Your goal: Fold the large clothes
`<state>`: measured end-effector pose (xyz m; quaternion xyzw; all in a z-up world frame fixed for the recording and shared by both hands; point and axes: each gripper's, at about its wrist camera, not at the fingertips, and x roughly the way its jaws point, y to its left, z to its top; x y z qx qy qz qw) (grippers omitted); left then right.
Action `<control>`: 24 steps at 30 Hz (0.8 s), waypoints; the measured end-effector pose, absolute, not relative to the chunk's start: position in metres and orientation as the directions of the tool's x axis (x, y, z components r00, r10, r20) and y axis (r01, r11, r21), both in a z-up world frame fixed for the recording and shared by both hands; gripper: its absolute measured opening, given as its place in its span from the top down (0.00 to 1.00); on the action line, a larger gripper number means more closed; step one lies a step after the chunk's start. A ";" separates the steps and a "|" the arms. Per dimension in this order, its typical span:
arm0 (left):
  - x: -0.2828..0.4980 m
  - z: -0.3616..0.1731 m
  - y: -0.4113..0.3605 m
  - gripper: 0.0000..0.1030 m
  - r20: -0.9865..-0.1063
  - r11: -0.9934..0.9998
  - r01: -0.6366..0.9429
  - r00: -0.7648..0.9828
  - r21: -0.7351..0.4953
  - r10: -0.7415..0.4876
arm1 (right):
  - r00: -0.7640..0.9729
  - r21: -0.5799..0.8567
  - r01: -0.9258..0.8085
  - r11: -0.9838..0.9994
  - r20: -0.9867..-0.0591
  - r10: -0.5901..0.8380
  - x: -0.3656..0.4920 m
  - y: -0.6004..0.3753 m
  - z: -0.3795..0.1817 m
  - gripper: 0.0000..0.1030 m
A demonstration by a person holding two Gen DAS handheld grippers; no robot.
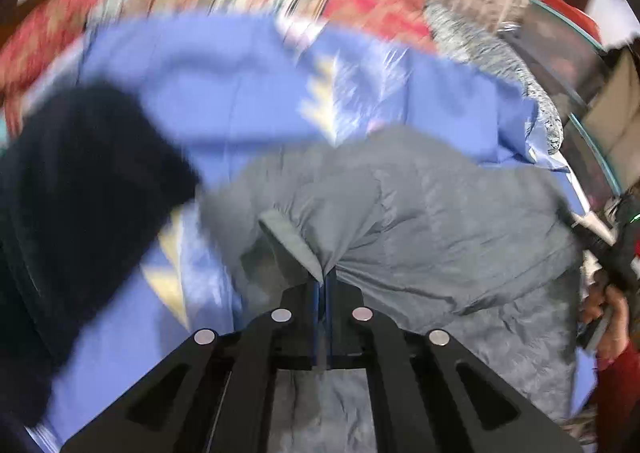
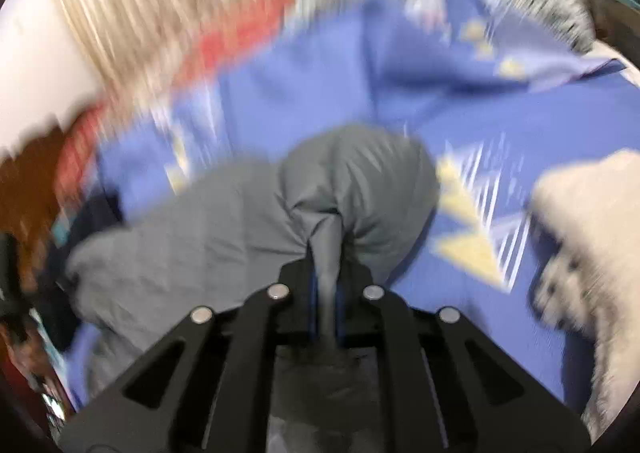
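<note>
**Both grippers pinch the grey garment**

Now you hold the grey garment [image 1: 420, 213] with both tools. Your left gripper [image 1: 325, 279] has its jaws pressed together on a bunched edge of the grey cloth. Your right gripper [image 2: 326, 249] pinches another fold of the same cloth, and the fabric puffs up just past its tips. The garment lies on a blue sheet [image 1: 224, 93] with yellow shapes. A dark cloth [image 1: 80, 181] sits to the left in the left view. A fluffy cream cloth [image 2: 592, 221] lies at the right in the right view. Both pictures are blurred.
</note>
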<state>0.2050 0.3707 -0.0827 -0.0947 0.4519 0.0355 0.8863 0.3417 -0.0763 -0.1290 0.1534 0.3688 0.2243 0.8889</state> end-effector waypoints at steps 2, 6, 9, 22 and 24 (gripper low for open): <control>0.218 -0.071 0.363 0.76 -0.775 0.989 -0.142 0.629 -0.029 0.068 | 0.621 0.420 -0.277 0.864 -0.608 0.495 0.349 -0.071 -0.131 0.93; 0.257 -0.108 0.374 0.76 -0.829 0.950 -0.247 0.479 0.190 0.290 | 0.472 0.267 -0.276 0.923 -0.799 0.372 0.367 -0.035 -0.168 0.46; 0.263 -0.154 0.388 0.75 -0.924 0.959 -0.238 0.309 0.154 0.225 | 0.524 0.287 -0.253 0.924 -0.762 0.380 0.355 -0.043 -0.165 0.45; 0.230 -0.068 0.369 0.71 -0.834 0.966 -0.256 0.539 -0.028 0.118 | 0.524 0.287 -0.456 0.842 -0.678 0.515 0.327 0.042 -0.127 0.44; 0.246 -0.088 0.352 0.71 -0.851 0.978 -0.208 0.510 0.023 0.129 | 0.505 0.275 -0.418 0.866 -0.722 0.474 0.338 0.047 -0.151 0.44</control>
